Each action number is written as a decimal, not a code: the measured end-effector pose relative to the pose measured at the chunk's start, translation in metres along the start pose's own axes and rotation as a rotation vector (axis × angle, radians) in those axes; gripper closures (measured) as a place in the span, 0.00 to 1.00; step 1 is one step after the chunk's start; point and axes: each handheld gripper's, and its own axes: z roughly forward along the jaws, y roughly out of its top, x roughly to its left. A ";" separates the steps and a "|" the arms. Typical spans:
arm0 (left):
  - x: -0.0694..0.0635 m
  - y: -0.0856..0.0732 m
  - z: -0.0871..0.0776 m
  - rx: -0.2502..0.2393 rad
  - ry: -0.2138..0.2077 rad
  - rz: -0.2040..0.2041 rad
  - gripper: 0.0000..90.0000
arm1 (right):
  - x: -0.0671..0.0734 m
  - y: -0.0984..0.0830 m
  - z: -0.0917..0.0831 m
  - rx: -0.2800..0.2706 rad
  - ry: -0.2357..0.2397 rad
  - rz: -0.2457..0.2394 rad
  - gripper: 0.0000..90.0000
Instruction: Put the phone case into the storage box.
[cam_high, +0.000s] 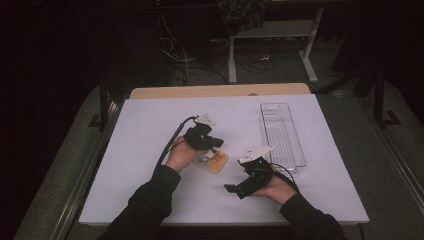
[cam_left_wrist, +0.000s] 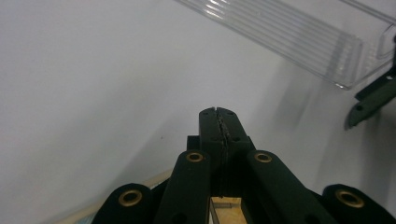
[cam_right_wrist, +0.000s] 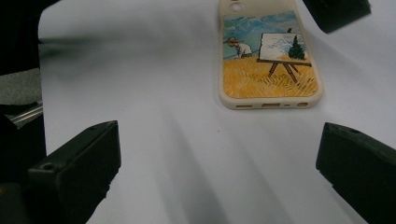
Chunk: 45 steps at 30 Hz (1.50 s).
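The phone case (cam_right_wrist: 270, 60) lies flat on the white table (cam_high: 150, 185), printed side up (a painter at an easel in a yellow field), a little right of the centre. It looks light, thin and bendy, with a smooth printed face that could slip; the raised cream rim along a long edge seems the best place to pinch it. The left gripper (cam_high: 216, 142) sits over its 11 o'clock corner, jaws pressed fully together in its own view; whether an edge is caught below them I cannot tell. The right gripper (cam_high: 234, 189) waits at the case's 5 o'clock, jaws spread wide, holding nothing. A clear tray (cam_high: 281, 135) lies at its 2 o'clock.
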 end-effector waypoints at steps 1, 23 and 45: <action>0.000 0.001 0.003 0.011 0.003 0.012 1.00 | 0.000 0.000 0.000 0.000 0.000 0.000 0.00; -0.010 -0.002 0.038 0.160 0.019 0.046 1.00 | -0.001 0.000 0.000 -0.007 -0.004 -0.011 0.00; -0.023 -0.030 0.007 0.220 -0.005 0.070 1.00 | -0.002 0.000 0.001 0.004 -0.006 -0.005 0.00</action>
